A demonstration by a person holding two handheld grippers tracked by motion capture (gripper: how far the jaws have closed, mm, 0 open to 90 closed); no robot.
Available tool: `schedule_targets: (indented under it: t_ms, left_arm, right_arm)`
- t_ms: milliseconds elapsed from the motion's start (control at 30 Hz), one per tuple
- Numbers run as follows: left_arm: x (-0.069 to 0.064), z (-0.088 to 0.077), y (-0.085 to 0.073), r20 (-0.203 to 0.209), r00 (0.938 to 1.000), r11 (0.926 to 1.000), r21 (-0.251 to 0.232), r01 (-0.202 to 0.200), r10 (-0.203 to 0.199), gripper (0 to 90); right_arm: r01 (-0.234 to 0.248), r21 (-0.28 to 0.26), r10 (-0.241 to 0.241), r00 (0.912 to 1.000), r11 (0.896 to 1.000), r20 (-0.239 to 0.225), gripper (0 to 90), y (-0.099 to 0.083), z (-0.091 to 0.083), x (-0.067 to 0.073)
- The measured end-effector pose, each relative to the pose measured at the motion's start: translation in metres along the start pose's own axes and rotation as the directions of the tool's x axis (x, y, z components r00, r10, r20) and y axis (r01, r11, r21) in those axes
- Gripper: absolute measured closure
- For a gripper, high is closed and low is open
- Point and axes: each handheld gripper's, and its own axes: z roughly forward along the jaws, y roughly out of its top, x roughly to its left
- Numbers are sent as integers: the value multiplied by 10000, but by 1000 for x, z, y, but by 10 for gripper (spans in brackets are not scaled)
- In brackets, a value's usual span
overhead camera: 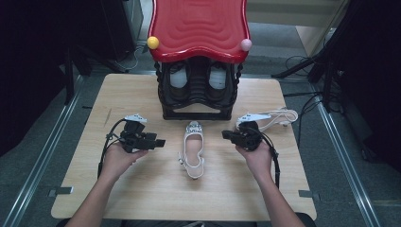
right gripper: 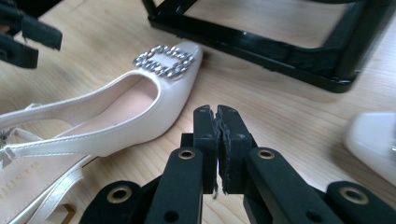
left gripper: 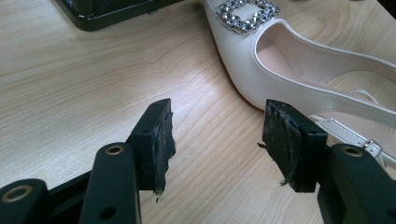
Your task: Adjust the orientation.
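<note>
White leather is catching the light on the shoe (overhead camera: pixel 193 150) that we are working around: it is lying flat near the middle of the worktop (overhead camera: pixel 142 198), its buckled toe pointing toward the far edge and stopping just short of the black rack (overhead camera: pixel 197 97) with the red top. We are holding the left tool (overhead camera: pixel 160 142) just beside the shoe, on the side toward the left edge, released, with bare wood showing between its pads and nothing touching them. In the left gripper view the shoe's toe and strap are sitting just beyond the right pad (left gripper: pixel 282 140), apart from it. We are holding the right tool (overhead camera: pixel 226 135) on the shoe's other side, clenched on nothing, its pads pressed together above the wood. A second shoe (overhead camera: pixel 269 118) is lying near the right edge, behind our right hand (overhead camera: pixel 257 156), tipped on its side.
</note>
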Motion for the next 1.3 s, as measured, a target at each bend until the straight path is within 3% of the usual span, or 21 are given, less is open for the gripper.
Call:
schedule_targets:
  t_ms: [200,467,733,833,967,1300]
  left_arm:
    - [-1,2,3,188,9996,9992,-368,-180,187,434]
    - [-4,10,5,187,9989,9991,12,-424,424,435]
    - [-5,14,6,214,9985,9985,208,-504,500,437]
    - [-6,15,4,204,9987,9987,191,-472,468,438]
    - [-6,13,1,188,9986,9987,165,-489,486,439]
    - [-2,4,-8,7,9997,9997,44,-257,257,440]
  right_arm:
    - [-225,-224,236,9985,9995,492,882,-1,-18,-16]
    - [-918,-669,987,9891,9935,1095,897,-7,-46,-47]
    - [-1221,-840,1370,9693,9890,2041,900,-4,-57,-80]
    - [-1594,-903,1755,9610,9831,2136,900,-4,-55,-94]
    - [-1783,-707,1900,9544,9814,2303,900,-5,-45,-105]
    - [-1940,-10,1884,9519,9810,2417,900,-5,-22,-117]
